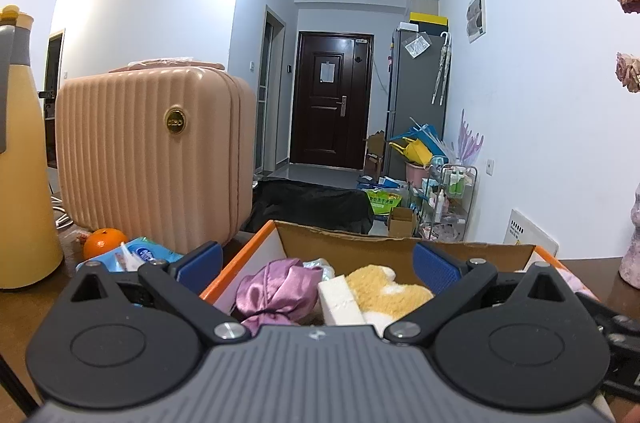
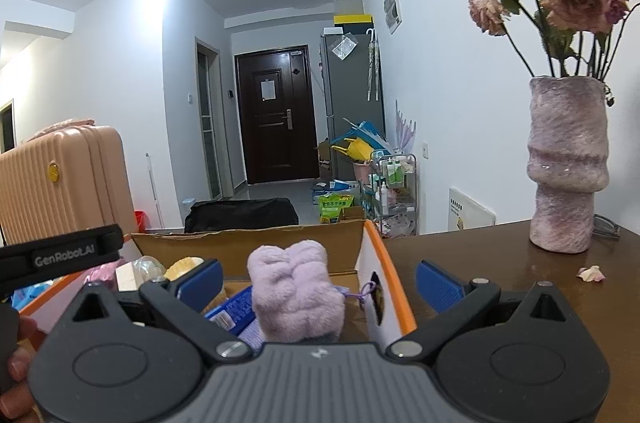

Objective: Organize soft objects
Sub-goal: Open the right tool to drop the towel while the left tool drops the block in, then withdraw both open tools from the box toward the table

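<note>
lilac plush toy (image 2: pixel 296 297) in box (image 2: pixel 390 275), right view only

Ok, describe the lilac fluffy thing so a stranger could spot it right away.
Find the orange-edged cardboard box on the brown table. Inside, near its right wall, stands the lilac plush; it is the only fuzzy pale-purple item, with a purple cord at its side.

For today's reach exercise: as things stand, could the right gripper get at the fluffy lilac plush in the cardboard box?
Probably yes. The right gripper is open, its fingers apart on either side of the lilac plush, which stands above the other items in the cardboard box. Nothing visible blocks the way.
</note>
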Tool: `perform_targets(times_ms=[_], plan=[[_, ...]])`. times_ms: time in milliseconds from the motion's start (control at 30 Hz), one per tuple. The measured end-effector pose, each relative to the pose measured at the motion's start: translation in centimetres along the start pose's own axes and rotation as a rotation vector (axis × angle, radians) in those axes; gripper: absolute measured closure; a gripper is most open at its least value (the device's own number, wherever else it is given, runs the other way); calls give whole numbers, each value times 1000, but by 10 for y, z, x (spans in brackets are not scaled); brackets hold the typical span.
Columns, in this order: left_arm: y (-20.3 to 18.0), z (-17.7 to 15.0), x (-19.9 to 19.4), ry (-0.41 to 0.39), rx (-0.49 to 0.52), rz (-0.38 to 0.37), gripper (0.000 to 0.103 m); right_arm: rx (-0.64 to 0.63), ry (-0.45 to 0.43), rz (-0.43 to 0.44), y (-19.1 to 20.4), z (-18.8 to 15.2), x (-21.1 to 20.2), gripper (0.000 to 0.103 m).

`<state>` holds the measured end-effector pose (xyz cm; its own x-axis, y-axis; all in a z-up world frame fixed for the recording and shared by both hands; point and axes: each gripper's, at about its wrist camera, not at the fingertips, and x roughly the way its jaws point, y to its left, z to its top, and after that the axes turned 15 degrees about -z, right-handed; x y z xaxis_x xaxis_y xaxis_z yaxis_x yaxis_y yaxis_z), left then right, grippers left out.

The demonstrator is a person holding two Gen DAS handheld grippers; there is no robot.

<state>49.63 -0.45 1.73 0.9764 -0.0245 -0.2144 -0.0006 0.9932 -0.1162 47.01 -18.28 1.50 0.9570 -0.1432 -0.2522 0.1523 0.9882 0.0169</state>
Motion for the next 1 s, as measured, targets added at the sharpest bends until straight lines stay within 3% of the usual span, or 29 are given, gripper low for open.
perform_targets(times_ms=[600, 1000], plan=[[1, -18, -52, 19, 28, -14, 0, -40, -30, -11, -28, -16, -55, 0], [0, -29, -89, 46, 36, -63, 0, -62, -29, -12, -43, -29, -88, 0]])
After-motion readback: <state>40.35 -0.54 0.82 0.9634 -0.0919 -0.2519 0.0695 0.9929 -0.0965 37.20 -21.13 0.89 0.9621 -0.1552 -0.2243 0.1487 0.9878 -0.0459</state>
